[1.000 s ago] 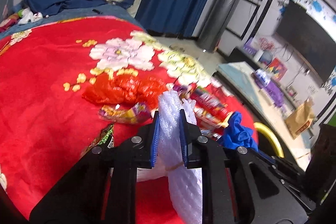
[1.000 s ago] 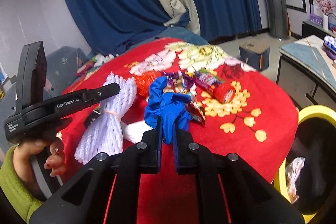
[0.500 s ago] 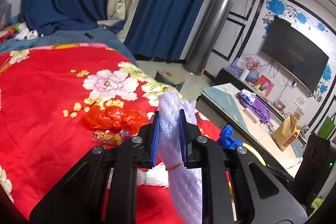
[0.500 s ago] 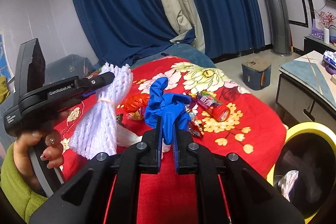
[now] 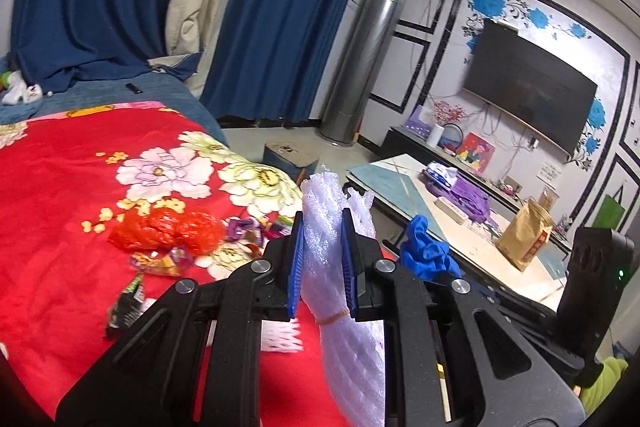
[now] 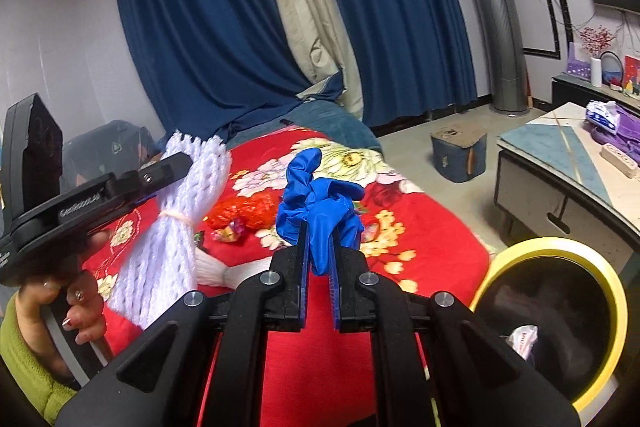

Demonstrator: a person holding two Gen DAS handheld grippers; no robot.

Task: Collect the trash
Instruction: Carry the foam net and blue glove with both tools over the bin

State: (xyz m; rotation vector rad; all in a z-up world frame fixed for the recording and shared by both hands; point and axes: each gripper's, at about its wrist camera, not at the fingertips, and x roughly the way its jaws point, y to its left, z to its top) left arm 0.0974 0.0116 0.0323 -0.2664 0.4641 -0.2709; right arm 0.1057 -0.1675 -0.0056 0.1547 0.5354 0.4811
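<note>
Right wrist view is showing the right gripper (image 6: 318, 259) pinching a crumpled blue glove (image 6: 320, 203) of thin, smooth rubber, its loose fingers standing up above the pads. The yellow-rimmed bin (image 6: 556, 323) is lying low to the right of this gripper, mouth open toward it, so I am judging the right hand to be the nearer one for dropping. The left gripper (image 5: 322, 263) is squeezing a white foam net sleeve (image 5: 324, 247), soft and ribbed, tied with a rubber band; its long axis is running along the fingers. Wrappers and a red plastic bag (image 5: 168, 235) are lying on the red flowered blanket (image 5: 52, 195).
</note>
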